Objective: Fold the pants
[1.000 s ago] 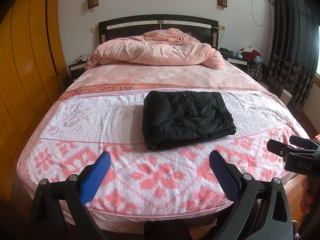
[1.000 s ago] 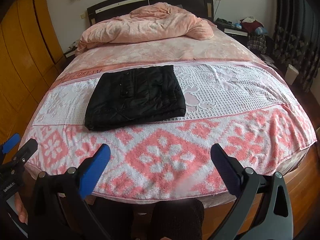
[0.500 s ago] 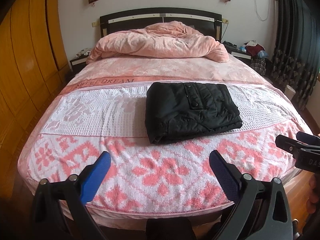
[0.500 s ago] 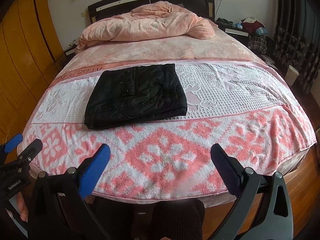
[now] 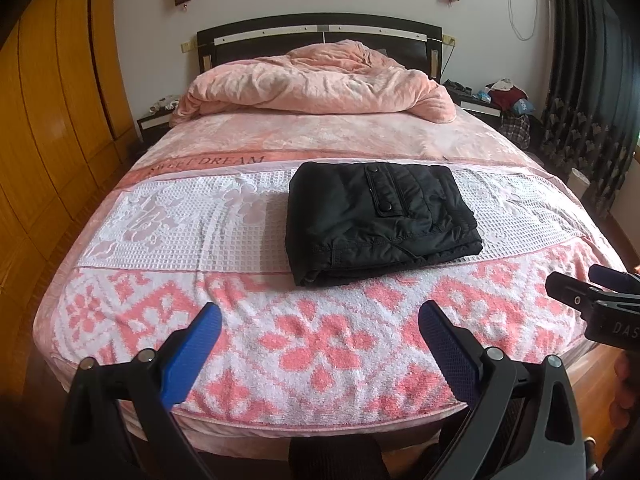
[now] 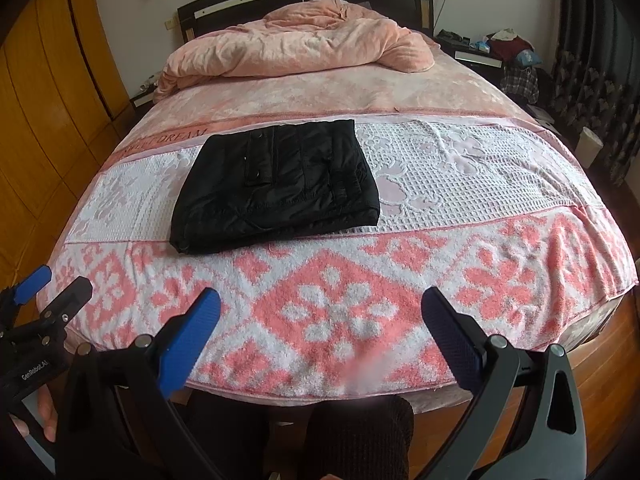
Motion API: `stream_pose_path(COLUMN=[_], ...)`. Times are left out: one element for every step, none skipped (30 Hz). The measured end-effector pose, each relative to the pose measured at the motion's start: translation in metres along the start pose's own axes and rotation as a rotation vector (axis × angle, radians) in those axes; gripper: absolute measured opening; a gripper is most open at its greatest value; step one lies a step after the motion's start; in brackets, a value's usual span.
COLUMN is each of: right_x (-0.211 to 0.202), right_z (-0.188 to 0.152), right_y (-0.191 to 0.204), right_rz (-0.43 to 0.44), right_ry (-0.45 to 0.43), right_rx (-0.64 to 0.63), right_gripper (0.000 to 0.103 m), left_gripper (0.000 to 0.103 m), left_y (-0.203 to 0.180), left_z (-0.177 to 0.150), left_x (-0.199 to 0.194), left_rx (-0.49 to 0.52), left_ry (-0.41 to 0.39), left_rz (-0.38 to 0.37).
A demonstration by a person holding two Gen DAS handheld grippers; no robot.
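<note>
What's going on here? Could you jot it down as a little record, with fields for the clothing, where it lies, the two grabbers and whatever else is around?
garment: black pants, folded into a compact rectangle
location: on the white waffle band of the patterned towel covering the bed
left gripper: open, empty, held back over the foot of the bed
right gripper: open, empty, likewise clear of the pants
bedding: rumpled pink comforter heaped by the dark headboard
task state: folding looks complete
</note>
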State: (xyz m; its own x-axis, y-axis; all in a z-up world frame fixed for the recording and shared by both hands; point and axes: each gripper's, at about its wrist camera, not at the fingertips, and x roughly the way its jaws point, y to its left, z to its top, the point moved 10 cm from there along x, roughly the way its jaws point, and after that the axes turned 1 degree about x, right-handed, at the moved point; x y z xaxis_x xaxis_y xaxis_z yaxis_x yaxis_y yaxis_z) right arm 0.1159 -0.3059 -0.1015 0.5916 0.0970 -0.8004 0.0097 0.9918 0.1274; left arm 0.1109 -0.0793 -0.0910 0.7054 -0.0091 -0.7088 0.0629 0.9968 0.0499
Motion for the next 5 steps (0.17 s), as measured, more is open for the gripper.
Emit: stream_pose_path(right_x=[0.0, 0.0001, -0.0001, 0.0001, 0.0003], right_z=[0.0003, 0.0004, 0.0006, 0.0004, 0.0004], right_y=[0.0, -0.0002, -0.0002, -0.0008, -0.0009], right_rz=[0.0, 0.0, 0.0, 0.001, 0.001], right_ry=[-0.001, -0.001, -0.002, -0.003, -0.003], right_rx=[-0.001, -0.002, -0.002, -0.002, -0.002], right_gripper=[0.1, 0.1, 0.1, 0.1, 0.1], left_gripper=[0.099, 0.099, 0.099, 0.099, 0.099], left_y=[-0.0001, -0.0003, 0.0, -0.0003, -0.0002], left_z=[0.0001, 0.0002, 0.0003, 0.0002, 0.0002], left_x=[0.0, 0.0, 0.0, 0.0001, 0.0001], left_rx=[0.0, 0.0, 0.0, 0.0, 0.001], left_ry=[0.0, -0.001, -0.001, -0.002, -0.002], left_rz=[-0.001, -0.001, -0.002, -0.002, -0.001])
